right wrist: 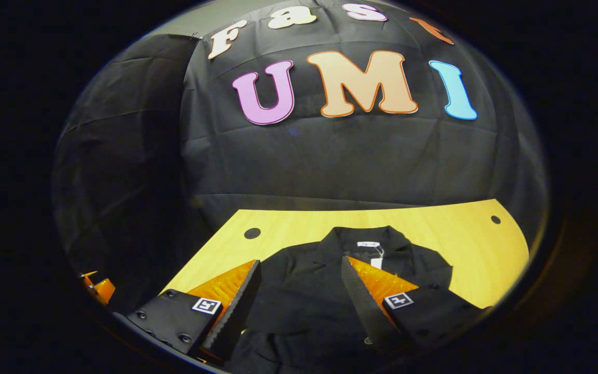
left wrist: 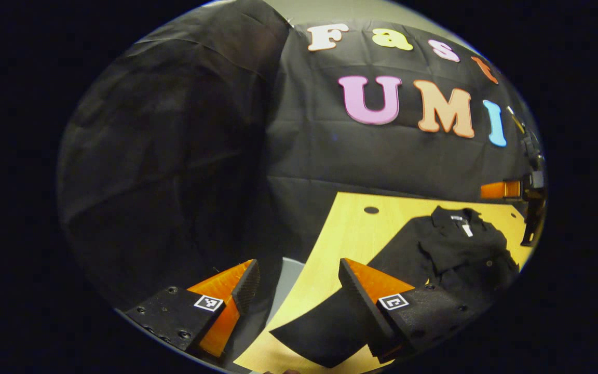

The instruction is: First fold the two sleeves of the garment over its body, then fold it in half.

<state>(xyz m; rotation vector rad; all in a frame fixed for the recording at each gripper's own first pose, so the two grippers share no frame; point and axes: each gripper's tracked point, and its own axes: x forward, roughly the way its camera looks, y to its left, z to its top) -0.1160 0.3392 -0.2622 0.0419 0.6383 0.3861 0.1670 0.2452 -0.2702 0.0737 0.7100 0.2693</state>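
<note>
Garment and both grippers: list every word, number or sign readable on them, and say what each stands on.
Neck label on the black garment: too small to read.
Hang tag beside it: blurred, unreadable.
Square markers on the left gripper and the right gripper: coded patterns, no words.
No text can be read.

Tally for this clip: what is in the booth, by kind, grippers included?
Black garment, spread on the table: 1
Wooden table: 1
Round holes in the tabletop: 2
Grippers, left gripper and right gripper, both open over the table: 2
Total: 6
</note>
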